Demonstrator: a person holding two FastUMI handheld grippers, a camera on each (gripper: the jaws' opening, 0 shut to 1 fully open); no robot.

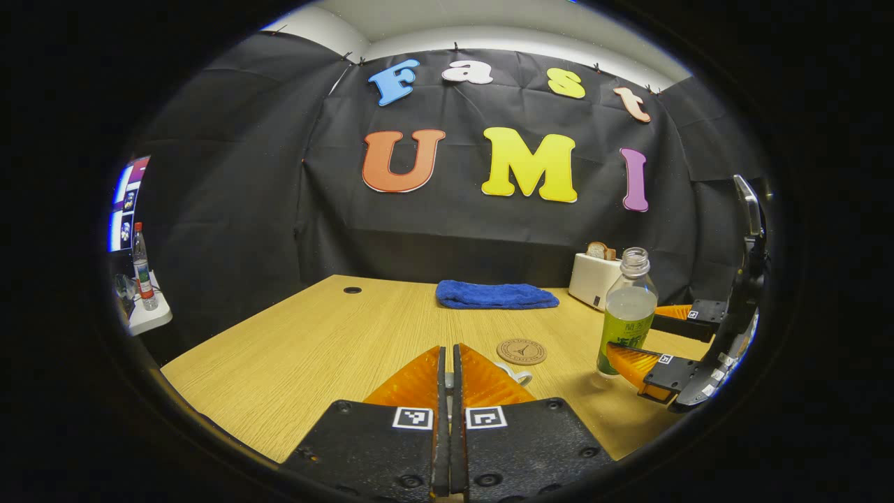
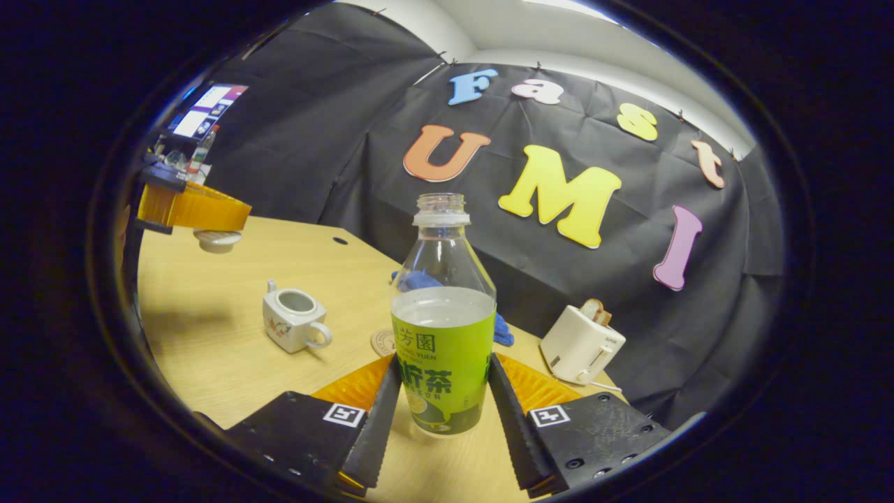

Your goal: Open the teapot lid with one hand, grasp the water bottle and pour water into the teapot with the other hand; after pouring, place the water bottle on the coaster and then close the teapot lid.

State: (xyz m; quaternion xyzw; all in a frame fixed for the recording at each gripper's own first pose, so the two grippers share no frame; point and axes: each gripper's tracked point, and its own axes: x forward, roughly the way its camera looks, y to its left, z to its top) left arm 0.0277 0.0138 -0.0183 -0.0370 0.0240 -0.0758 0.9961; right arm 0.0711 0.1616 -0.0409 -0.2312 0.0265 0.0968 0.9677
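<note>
Right tongs wide astride upright bottle | left tongs closed on lid

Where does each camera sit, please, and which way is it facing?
Left gripper view: rides the left tongs, raised over the table, facing the booth wall; its own shut fingers show at the bottom, the right tongs farther off.
Right gripper view: rides the right tongs, low over the table, facing the water bottle between its own fingers; the left tongs hold the teapot lid aloft.
Both share the water bottle, coaster and toaster.
</note>
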